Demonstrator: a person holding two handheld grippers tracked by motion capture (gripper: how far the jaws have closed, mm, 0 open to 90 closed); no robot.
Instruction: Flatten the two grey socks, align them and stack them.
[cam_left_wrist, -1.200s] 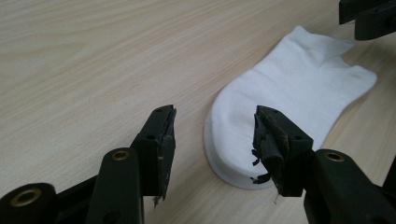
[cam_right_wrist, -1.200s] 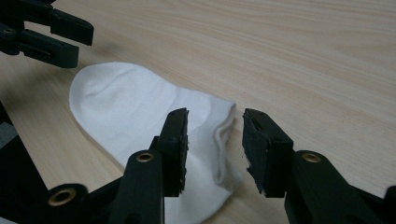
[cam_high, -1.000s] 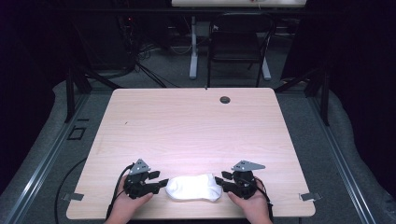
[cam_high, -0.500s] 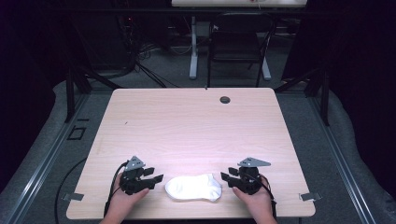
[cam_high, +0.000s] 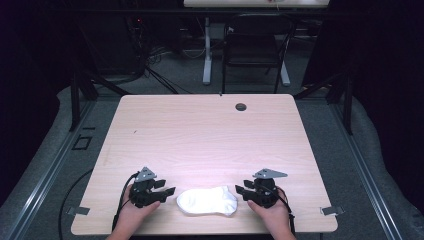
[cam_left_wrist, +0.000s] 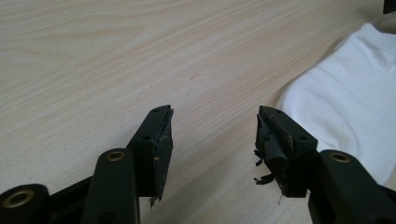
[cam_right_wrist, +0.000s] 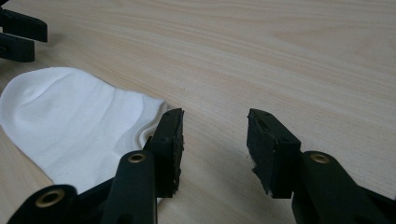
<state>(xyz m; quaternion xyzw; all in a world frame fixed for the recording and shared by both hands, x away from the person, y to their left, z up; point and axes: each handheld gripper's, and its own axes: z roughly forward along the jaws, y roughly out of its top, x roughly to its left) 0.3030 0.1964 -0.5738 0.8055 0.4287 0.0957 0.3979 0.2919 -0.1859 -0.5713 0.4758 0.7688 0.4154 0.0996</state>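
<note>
A white sock (cam_high: 207, 200) lies flat near the table's front edge, between the two grippers. My left gripper (cam_high: 170, 192) rests just left of it, open, with bare wood between its fingers. In the left gripper view the sock (cam_left_wrist: 345, 102) lies to the right of the open left gripper (cam_left_wrist: 215, 116). My right gripper (cam_high: 239, 191) sits just right of the sock and its jaws have just been opening, with nothing between them. In the right gripper view the sock (cam_right_wrist: 74, 121) lies left of the open right gripper (cam_right_wrist: 215, 116), its cuff edge by the left finger (cam_right_wrist: 169, 140).
The light wooden table (cam_high: 210, 135) has a dark round grommet (cam_high: 241, 106) near its far edge. A black chair (cam_high: 255, 47) and desk legs stand on the floor beyond. The other hand's gripper (cam_right_wrist: 18, 35) shows at the right gripper view's top left.
Both grippers have backed away from the sock's ends, left one leftward and right one rightward. The sock now lies free on the table between them.
</note>
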